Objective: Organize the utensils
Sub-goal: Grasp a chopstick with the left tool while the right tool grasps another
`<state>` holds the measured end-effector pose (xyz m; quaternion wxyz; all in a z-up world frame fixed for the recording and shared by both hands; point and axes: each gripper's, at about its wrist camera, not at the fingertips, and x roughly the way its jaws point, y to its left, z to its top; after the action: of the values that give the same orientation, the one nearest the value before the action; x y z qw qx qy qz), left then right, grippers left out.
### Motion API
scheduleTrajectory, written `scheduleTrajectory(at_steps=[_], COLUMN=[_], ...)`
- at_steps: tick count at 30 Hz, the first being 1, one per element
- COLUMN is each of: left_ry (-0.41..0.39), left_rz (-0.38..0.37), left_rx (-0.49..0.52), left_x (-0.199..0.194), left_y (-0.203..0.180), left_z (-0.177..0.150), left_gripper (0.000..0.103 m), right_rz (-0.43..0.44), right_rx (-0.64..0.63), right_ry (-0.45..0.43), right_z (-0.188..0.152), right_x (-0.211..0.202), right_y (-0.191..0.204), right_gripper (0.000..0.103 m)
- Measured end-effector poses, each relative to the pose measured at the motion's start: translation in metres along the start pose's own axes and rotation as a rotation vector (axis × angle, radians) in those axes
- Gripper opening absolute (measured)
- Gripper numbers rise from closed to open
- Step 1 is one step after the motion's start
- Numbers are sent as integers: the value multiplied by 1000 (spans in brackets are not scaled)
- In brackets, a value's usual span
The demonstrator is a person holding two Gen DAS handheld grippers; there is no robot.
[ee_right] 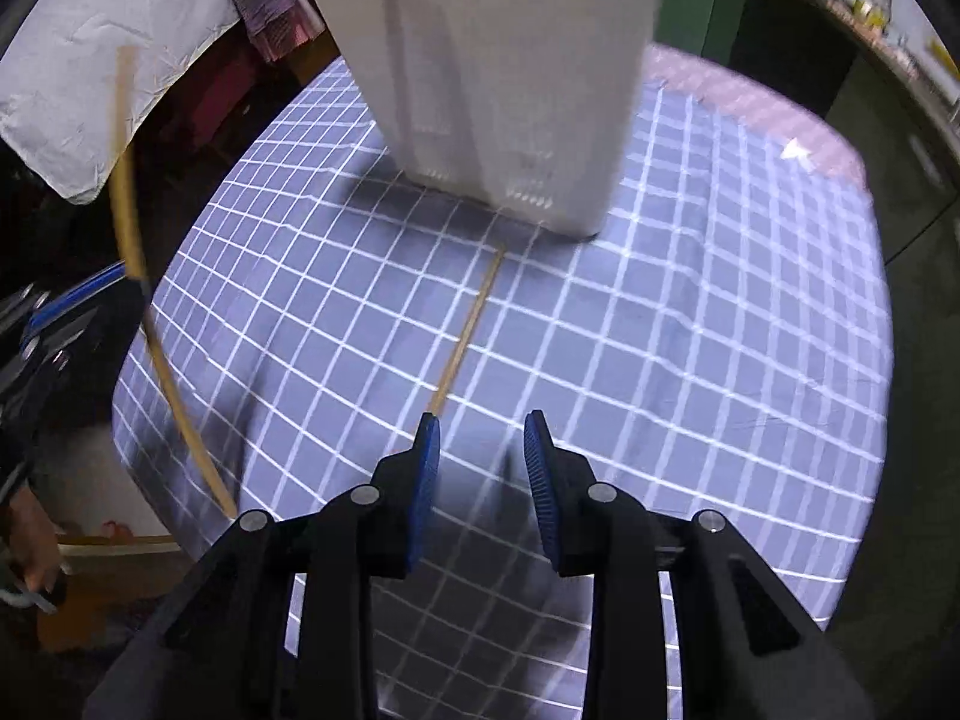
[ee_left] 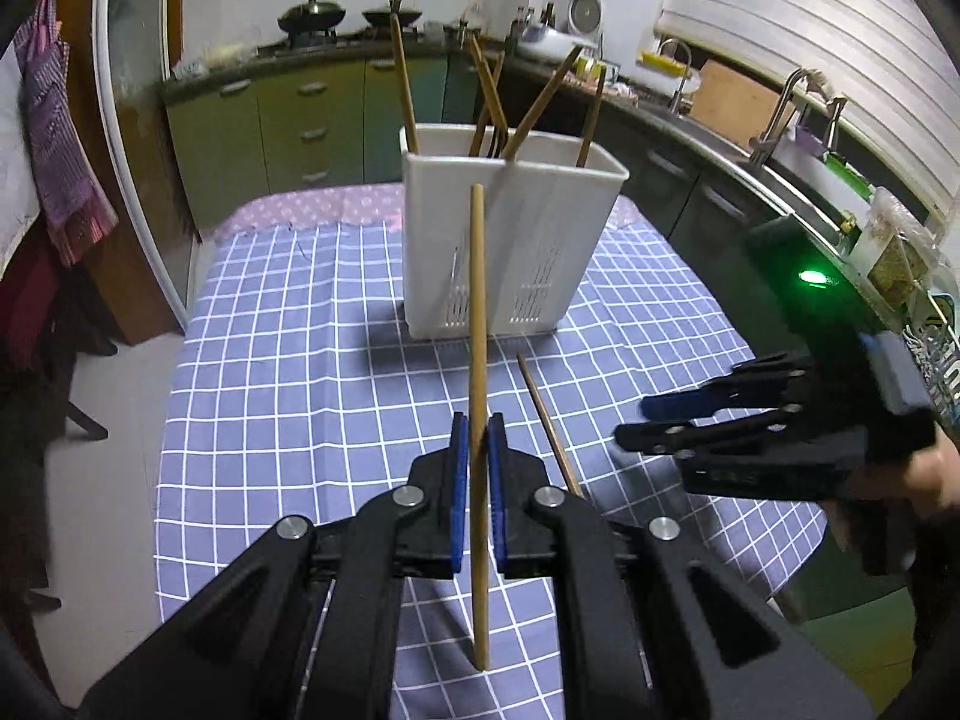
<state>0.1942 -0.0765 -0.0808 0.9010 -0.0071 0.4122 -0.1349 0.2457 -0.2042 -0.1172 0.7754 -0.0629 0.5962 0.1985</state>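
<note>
My left gripper (ee_left: 478,429) is shut on a wooden chopstick (ee_left: 478,372) that stands nearly upright above the checked tablecloth. The same chopstick (ee_right: 129,180) shows at the left of the right wrist view, with the left gripper (ee_right: 42,336) beside it. A white utensil holder (ee_left: 510,240) with several chopsticks stands beyond it on the table. One more chopstick (ee_left: 549,426) lies flat on the cloth in front of the holder (ee_right: 504,78). My right gripper (ee_right: 480,426) hovers open over the near end of that lying chopstick (ee_right: 468,330), nothing between its fingers. The right gripper (ee_left: 636,420) shows at the right.
The table carries a blue checked cloth (ee_left: 300,390) with a pink cloth (ee_left: 312,204) at its far edge. Kitchen counters with woks (ee_left: 312,15), a sink and taps (ee_left: 780,114) run behind. Cloths hang at the left (ee_left: 60,150). A hand (ee_left: 936,468) holds the right gripper.
</note>
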Motion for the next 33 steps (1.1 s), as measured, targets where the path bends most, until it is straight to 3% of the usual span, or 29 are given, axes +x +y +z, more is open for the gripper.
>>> scheduleTrajectory(at_steps=[10, 20, 25, 29, 33], left_ry=[-63, -67, -68, -68, -70], left_rz=[14, 1, 3, 5, 8], left_rx=[45, 61, 60, 63, 69], left_x=[-22, -23, -24, -24, -25], left_y=[0, 1, 2, 3, 3], left_z=[-2, -3, -3, -3, -4], left_gripper=[6, 6, 7, 7, 7], right_rz=[-7, -88, -141, -145, -105], right_rx=[34, 45, 11, -8, 29], right_ry=[119, 157, 169, 180, 200], right_z=[27, 44, 45, 44, 49], right_x=[44, 65, 71, 73, 74], right_y=[11, 21, 35, 44, 39], right_gripper=[30, 30, 25, 12, 9])
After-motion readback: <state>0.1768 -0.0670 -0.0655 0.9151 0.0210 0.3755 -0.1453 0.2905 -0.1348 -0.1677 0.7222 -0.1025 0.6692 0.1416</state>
